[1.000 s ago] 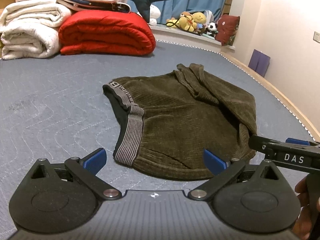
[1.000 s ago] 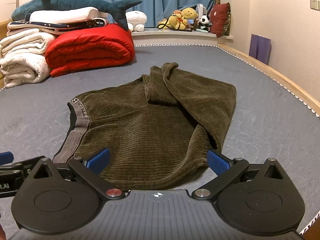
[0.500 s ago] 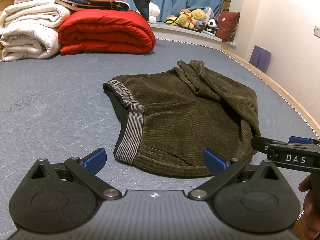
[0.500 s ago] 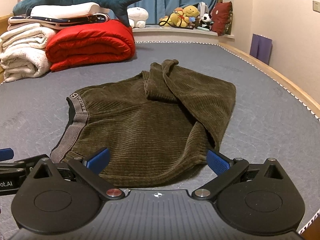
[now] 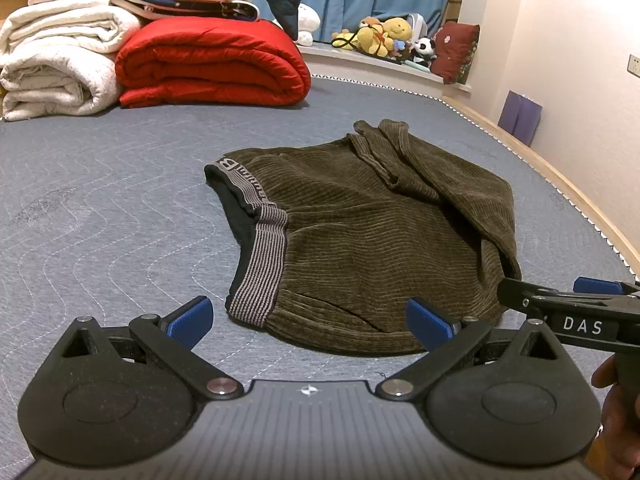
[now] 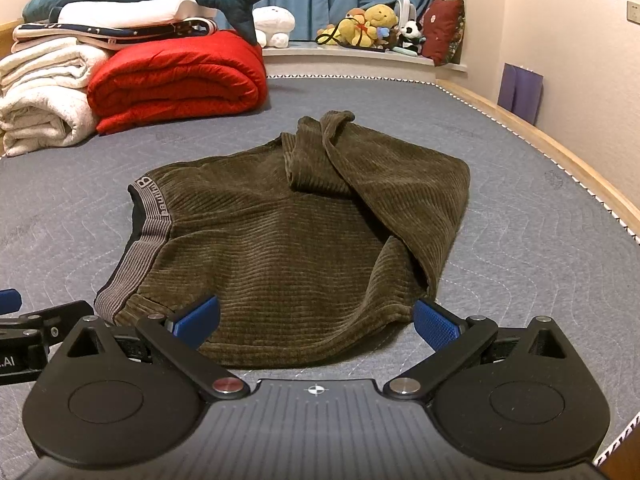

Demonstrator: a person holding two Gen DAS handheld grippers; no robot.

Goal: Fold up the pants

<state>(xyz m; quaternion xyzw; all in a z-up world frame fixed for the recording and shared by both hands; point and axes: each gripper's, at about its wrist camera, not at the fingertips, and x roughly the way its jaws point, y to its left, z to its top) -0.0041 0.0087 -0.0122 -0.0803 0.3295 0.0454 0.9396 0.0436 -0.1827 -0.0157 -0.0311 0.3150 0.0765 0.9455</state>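
While both tongs, left (image 5: 308,314) and right (image 6: 316,318), hang apart at six o'clock, the half-folded pants (image 6: 288,240) on the bed (image 6: 520,272) await gripping of the near edge.

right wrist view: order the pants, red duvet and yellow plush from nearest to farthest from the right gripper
1. pants, just ahead of the right gripper, mid-bed.
2. red duvet, far left.
3. yellow plush, on the window ledge, back right.

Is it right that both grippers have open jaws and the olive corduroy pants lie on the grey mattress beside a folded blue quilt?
Not quite: the folded quilt is red, as the right wrist view shows. The olive corduroy pants do lie on the grey mattress, and both grippers' jaws stand open.
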